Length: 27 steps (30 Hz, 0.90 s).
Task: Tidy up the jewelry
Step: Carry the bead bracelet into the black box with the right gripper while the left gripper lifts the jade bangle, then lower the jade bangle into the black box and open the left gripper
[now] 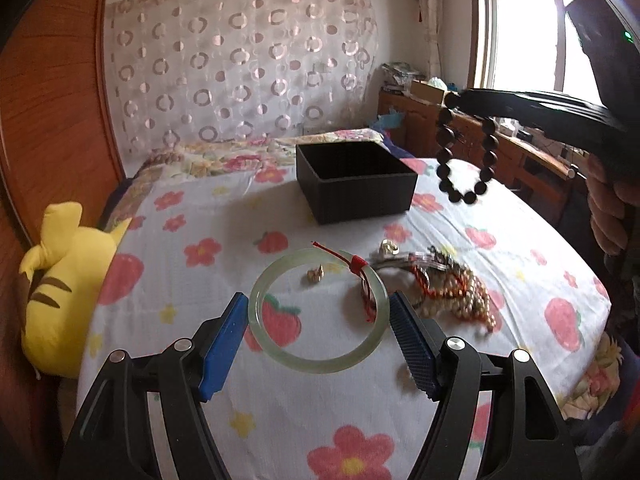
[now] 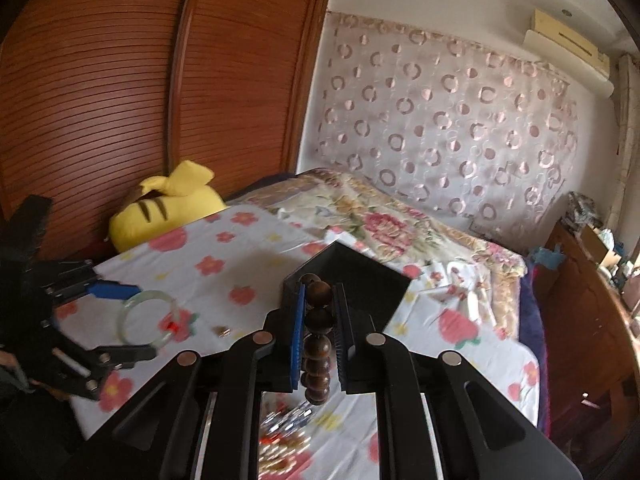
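A dark wooden bead bracelet [image 2: 318, 336] is clamped between the closed fingers of the right gripper [image 2: 318, 334]; in the left wrist view its loop is seen hanging in the air at the right of the frame, above and just right of the black box [image 1: 356, 182]. A pale green bangle [image 1: 318, 310], tied with a red cord, is held across its width between the blue fingers of the left gripper [image 1: 318, 322], low in the centre of that view. The fingers are set wide, and their pads appear to press on the bangle's rim. A tangle of beads and cords [image 1: 452, 284] and small gold pieces are left on the flowered sheet [image 1: 200, 216] of the bed, right of the bangle. The step in hand is judged to be the carrying of both bracelets to the box. For the next move, the beads need to be brought over the open top and released, and the bangle after them.
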Motion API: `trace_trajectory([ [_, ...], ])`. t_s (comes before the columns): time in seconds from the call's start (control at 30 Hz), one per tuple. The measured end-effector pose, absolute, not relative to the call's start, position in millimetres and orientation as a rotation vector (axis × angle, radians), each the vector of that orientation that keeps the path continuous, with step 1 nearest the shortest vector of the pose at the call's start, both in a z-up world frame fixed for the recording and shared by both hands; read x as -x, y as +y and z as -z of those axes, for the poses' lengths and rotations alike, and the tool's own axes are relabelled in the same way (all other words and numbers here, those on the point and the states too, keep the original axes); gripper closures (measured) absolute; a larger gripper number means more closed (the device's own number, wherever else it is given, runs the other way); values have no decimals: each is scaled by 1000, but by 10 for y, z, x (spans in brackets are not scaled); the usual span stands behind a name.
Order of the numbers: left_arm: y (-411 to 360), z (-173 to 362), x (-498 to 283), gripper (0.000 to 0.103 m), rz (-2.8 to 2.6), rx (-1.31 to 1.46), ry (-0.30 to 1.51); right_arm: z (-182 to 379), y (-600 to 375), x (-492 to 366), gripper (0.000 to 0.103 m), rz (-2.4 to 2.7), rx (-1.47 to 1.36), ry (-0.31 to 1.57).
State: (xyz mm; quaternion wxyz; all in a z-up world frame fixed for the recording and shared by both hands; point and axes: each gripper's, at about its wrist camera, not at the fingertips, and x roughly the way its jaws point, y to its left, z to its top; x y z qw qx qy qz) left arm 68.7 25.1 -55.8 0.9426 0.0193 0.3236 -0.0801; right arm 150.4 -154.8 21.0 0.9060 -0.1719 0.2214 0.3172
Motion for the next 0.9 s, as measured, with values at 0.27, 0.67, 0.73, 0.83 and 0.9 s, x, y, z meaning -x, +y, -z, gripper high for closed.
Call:
trace_trajectory([
  [0.27, 183, 386, -868, 34, 176, -56, 629, -264, -1475, -2089, 88, -583, 353, 474],
  [0.67, 153, 135, -1274, 34, 171, -70, 599, 190, -1309, -2688, 88, -553, 327, 612],
  [0.73, 156, 119, -1353, 34, 168, -69, 599, 279, -1296, -2724, 88, -557, 315, 638],
  [0.83, 166, 110, -1493, 34, 166, -60, 608, 389, -1299, -2735, 87, -563, 304, 663],
  [0.9, 154, 122, -1586, 34, 162, -62, 618, 421, -1306, -2725, 86, -565, 297, 665],
])
